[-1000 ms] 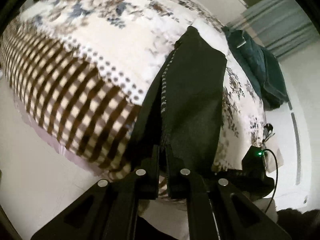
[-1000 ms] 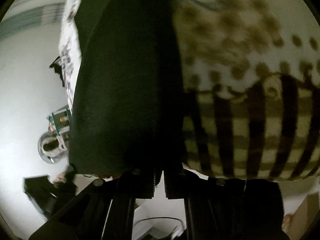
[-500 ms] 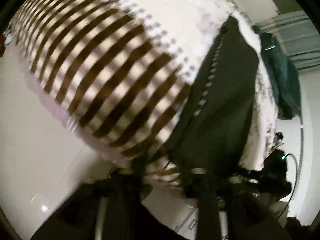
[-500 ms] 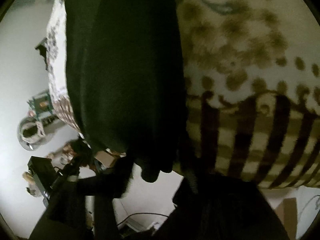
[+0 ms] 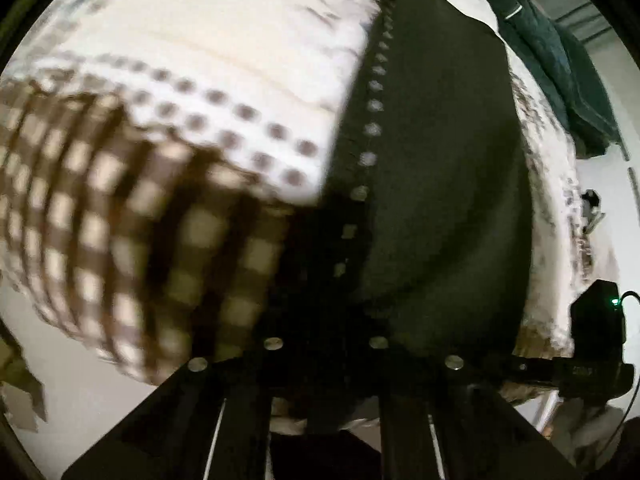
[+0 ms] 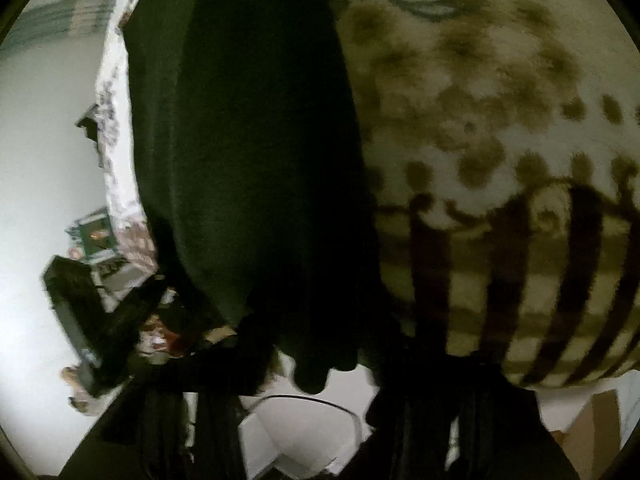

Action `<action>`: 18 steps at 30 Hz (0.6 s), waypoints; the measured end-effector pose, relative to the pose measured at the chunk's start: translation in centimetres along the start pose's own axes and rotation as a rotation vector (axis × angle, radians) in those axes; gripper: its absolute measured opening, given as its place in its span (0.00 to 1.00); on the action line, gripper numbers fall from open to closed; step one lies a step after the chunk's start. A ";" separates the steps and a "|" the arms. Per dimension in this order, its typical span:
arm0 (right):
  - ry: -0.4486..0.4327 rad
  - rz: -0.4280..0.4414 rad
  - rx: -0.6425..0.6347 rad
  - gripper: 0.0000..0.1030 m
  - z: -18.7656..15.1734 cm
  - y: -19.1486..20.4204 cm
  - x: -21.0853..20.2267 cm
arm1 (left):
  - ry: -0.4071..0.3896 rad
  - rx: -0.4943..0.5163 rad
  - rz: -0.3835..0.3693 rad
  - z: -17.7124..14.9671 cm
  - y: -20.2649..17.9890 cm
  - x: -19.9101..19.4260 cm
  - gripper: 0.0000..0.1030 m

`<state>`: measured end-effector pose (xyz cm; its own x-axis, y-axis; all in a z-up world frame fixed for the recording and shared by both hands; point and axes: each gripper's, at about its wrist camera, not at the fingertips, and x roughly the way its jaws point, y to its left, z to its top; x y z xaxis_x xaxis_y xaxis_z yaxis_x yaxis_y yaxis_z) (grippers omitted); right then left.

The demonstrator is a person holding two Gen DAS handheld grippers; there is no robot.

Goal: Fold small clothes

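support: bed with patterned blanket (image 5: 240, 60) | on it: black garment (image 5: 440, 180), dark green clothes (image 5: 560, 72)

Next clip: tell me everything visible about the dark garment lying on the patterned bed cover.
The dark garment is a black or very dark green piece of soft, matte fabric, laid out as a long, flat strip on the bed cover. One long edge carries a row of small pale marks, like trim or stitching. Its near end hangs over the edge of the bed, bunched into rounded lobes in the right wrist view. A second, teal garment lies apart, farther back. Whether either hand-held gripper touches it cannot be told.
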<state>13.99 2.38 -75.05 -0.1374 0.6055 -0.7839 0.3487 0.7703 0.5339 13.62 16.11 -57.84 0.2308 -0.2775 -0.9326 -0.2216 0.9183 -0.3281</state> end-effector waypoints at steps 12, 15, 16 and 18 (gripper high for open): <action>0.079 0.160 0.128 0.55 1.1 -1.8 1.8 | 0.115 -0.090 -0.262 -1.1 1.7 2.2 0.51; 0.058 0.166 0.141 0.44 1.1 -1.4 2.1 | 0.088 -0.053 -0.240 -1.3 0.8 2.0 0.12; 0.053 0.170 0.142 0.34 1.0 -1.3 2.0 | 0.092 -0.052 -0.234 -1.3 0.8 1.9 0.07; 0.047 0.202 0.161 0.13 0.6 -1.4 1.6 | 0.076 -0.058 -0.230 -1.4 0.8 0.9 0.07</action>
<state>13.83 2.15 -77.21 -0.0920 0.7554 -0.6488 0.5160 0.5934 0.6178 12.35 16.22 -59.15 0.2105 -0.5001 -0.8400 -0.2258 0.8112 -0.5395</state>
